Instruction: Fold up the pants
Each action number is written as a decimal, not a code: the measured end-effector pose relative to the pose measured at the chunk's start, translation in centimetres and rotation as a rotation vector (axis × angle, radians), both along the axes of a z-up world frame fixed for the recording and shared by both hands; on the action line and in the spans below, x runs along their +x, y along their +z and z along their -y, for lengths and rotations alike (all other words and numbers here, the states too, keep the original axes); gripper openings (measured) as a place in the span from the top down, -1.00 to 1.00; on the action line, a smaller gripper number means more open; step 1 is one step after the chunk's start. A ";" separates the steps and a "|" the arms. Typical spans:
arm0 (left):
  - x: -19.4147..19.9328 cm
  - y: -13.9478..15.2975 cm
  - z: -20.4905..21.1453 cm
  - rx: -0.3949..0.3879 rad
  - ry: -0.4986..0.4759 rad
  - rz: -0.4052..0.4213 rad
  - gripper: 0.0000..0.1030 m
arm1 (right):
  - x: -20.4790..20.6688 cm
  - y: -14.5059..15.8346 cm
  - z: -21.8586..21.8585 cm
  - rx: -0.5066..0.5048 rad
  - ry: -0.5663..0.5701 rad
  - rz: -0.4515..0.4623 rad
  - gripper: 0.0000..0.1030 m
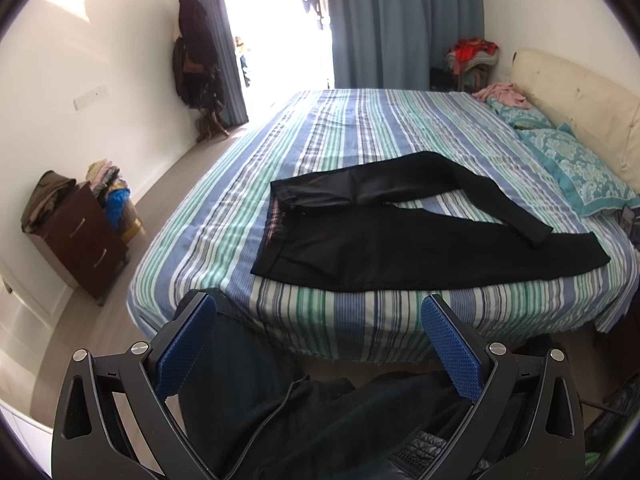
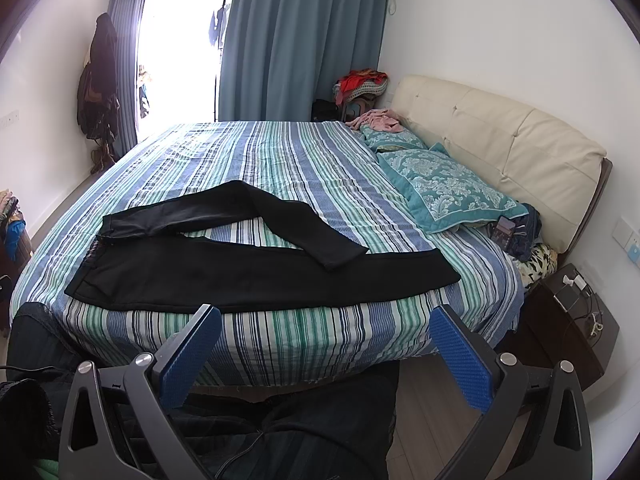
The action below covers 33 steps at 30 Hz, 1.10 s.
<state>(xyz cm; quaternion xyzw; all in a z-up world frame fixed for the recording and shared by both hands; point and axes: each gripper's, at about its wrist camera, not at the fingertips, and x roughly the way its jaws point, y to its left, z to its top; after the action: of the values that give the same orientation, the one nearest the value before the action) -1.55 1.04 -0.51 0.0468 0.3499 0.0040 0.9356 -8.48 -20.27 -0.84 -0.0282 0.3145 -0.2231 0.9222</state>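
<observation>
Black pants lie spread on the striped bed, waistband to the left, legs to the right. The near leg lies straight along the bed's near edge. The far leg bends and its cuff rests across the near leg. They also show in the right wrist view on the same bed. My left gripper is open and empty, held back from the bed's near edge, below the pants. My right gripper is open and empty, also short of the bed's near edge.
Teal pillows and a cream headboard lie at the right. A phone lies by the pillow. A dark nightstand stands right of the bed, a brown dresser at the left. My dark-clothed legs are below the grippers.
</observation>
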 end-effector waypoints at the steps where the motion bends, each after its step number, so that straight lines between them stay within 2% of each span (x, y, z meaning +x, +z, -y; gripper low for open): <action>1: 0.0 0.0 0.0 0.000 0.000 0.000 -0.99 | 0.0 0.0 0.0 0.000 0.000 -0.001 -1.00; 33: -0.2 -0.5 0.2 0.003 -0.005 -0.011 -0.99 | 0.3 -0.4 -0.1 0.006 0.009 -0.008 -1.00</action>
<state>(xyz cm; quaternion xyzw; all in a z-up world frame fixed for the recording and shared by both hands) -1.78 0.84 -1.02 0.0491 0.3549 0.0017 0.9336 -8.14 -20.16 -1.20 -0.0278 0.3185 -0.2181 0.9221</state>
